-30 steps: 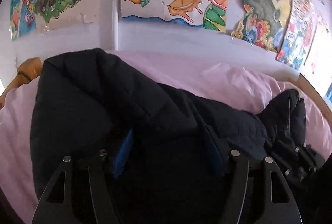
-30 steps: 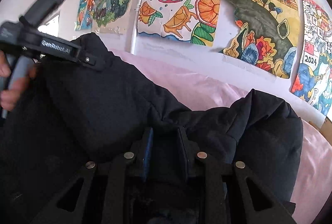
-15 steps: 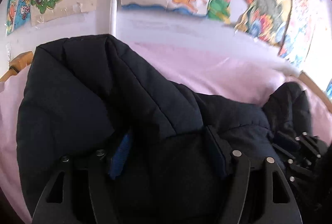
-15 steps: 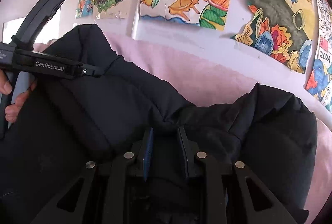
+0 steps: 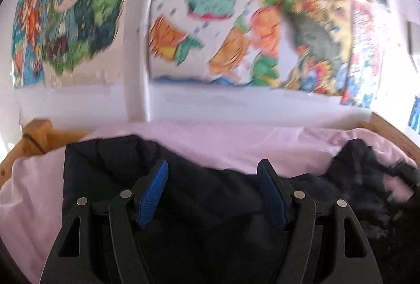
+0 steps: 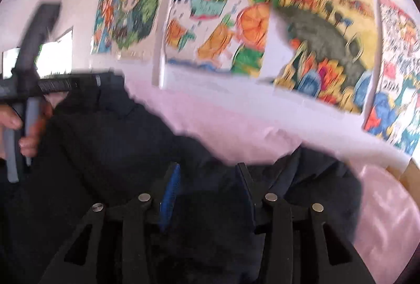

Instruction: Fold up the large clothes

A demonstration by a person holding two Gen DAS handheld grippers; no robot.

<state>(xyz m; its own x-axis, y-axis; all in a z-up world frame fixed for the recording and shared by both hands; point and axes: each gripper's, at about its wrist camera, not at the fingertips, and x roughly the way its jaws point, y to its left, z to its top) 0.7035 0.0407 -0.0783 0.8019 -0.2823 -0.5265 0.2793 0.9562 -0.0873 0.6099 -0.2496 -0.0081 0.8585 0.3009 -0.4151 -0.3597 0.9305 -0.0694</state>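
A large black padded jacket (image 5: 210, 205) lies on the pink sheet (image 5: 236, 142) of a bed. My left gripper (image 5: 214, 165) is open, its blue-padded fingers (image 5: 153, 190) spread wide just above the jacket's far edge. My right gripper (image 6: 207, 168) is open too, fingers apart over the jacket (image 6: 110, 147), with nothing between the pads. The left gripper's body (image 6: 52, 85) and the hand holding it show at the left of the right wrist view. Both views are motion-blurred.
A white wall with colourful drawings (image 5: 210, 21) rises right behind the bed. A wooden bed frame (image 5: 34, 137) shows at the left corner and along the right edge (image 5: 393, 131). Pink sheet lies bare to the right (image 6: 388, 205).
Both grippers have opened and let go of the jacket. The jacket has dropped lower and flatter on the bed, and both cameras now tilt up toward the wall.
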